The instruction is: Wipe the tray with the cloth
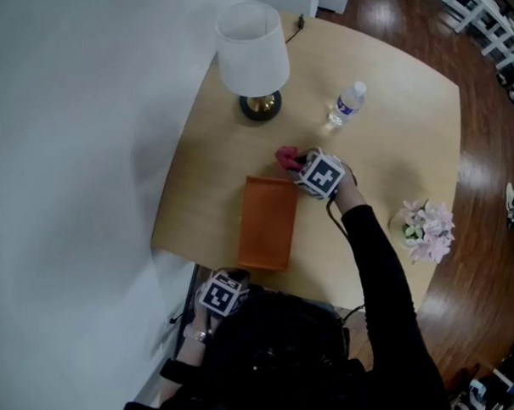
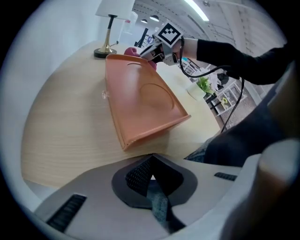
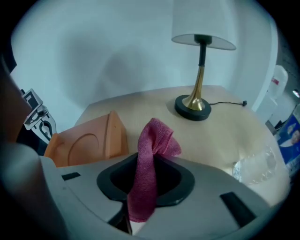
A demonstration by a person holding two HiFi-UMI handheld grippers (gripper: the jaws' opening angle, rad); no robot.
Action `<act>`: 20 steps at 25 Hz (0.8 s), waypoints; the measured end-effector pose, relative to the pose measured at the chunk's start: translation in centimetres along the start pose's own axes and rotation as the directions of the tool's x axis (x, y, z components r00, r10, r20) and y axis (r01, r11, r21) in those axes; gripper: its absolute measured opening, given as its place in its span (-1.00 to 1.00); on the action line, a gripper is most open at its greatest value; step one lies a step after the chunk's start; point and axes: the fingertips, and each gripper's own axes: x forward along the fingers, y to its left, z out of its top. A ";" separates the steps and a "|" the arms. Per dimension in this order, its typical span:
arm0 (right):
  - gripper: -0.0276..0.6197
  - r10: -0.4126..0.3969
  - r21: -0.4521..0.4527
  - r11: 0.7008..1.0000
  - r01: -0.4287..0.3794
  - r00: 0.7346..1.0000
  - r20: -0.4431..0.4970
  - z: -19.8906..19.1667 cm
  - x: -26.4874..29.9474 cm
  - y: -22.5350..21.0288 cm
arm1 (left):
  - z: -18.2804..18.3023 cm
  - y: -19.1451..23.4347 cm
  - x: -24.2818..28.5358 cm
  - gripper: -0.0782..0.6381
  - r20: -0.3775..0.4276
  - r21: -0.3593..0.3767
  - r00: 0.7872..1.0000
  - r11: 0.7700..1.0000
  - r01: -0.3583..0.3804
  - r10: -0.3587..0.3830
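Observation:
An orange tray [image 1: 269, 222] lies on the light wooden table [image 1: 396, 138], its long side running away from me. In the left gripper view the tray [image 2: 140, 98] shows a round recess in its floor. My right gripper [image 1: 294, 164] is just past the tray's far end, shut on a pink cloth [image 1: 286, 158]. In the right gripper view the cloth [image 3: 150, 164] stands up folded between the jaws, with the tray [image 3: 79, 145] to its left. My left gripper [image 1: 234, 282] is at the near table edge, short of the tray, its jaws [image 2: 152, 180] together with nothing in them.
A white-shaded lamp [image 1: 253, 59] on a gold base stands at the back of the table. A clear plastic bottle [image 1: 347, 104] stands to its right. A pot of pale pink flowers [image 1: 426, 228] sits near the right edge. A white wall runs along the left.

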 end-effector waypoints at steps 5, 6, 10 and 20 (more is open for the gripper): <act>-0.61 0.099 -0.064 0.993 -0.101 0.995 -0.026 0.2 0.5 0.8 | 1.1 1.3 0.1 -0.77 0.014 -0.053 0.999 0.998 -0.040 0.040; -0.62 0.112 -0.077 0.991 -0.114 0.993 -0.031 0.2 0.5 0.9 | 1.1 1.4 0.1 -0.77 0.012 -0.067 0.999 0.997 -0.042 0.043; -0.65 0.147 -0.143 0.977 -0.157 0.986 -0.076 -0.6 0.1 1.2 | 1.3 2.3 0.4 -0.77 0.044 -0.164 0.997 0.985 -0.052 0.060; -0.66 0.106 0.060 0.993 -0.099 0.987 -0.121 -9.4 -3.5 0.0 | 6.9 3.5 0.7 -0.77 0.025 -0.021 0.996 0.997 -0.081 0.081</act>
